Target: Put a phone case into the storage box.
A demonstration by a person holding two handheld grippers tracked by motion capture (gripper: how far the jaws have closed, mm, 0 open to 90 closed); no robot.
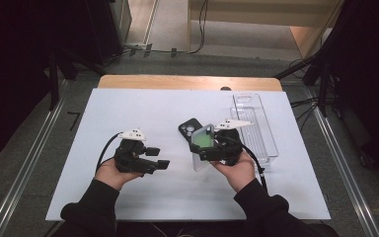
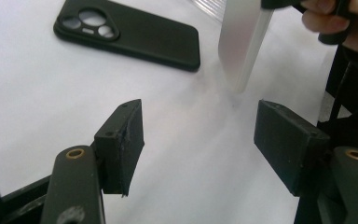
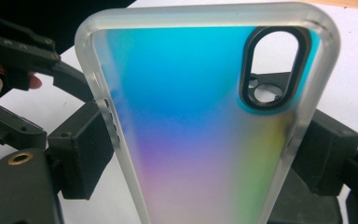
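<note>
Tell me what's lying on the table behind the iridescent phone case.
Behind the iridescent phone case, through its camera cutout, part of the black phone case shows on the white table; its remainder is covered.

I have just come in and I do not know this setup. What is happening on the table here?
A person sits at a table covered in white, with a two-jaw gripper in each hand. The right gripper has its jaws closed on the two long edges of an iridescent phone case and holds it upright, one end near the table. The left gripper is beside it, jaws open and empty. A black phone case lies flat behind them, camera holes up. A clear plastic tray stands at the right.
</note>
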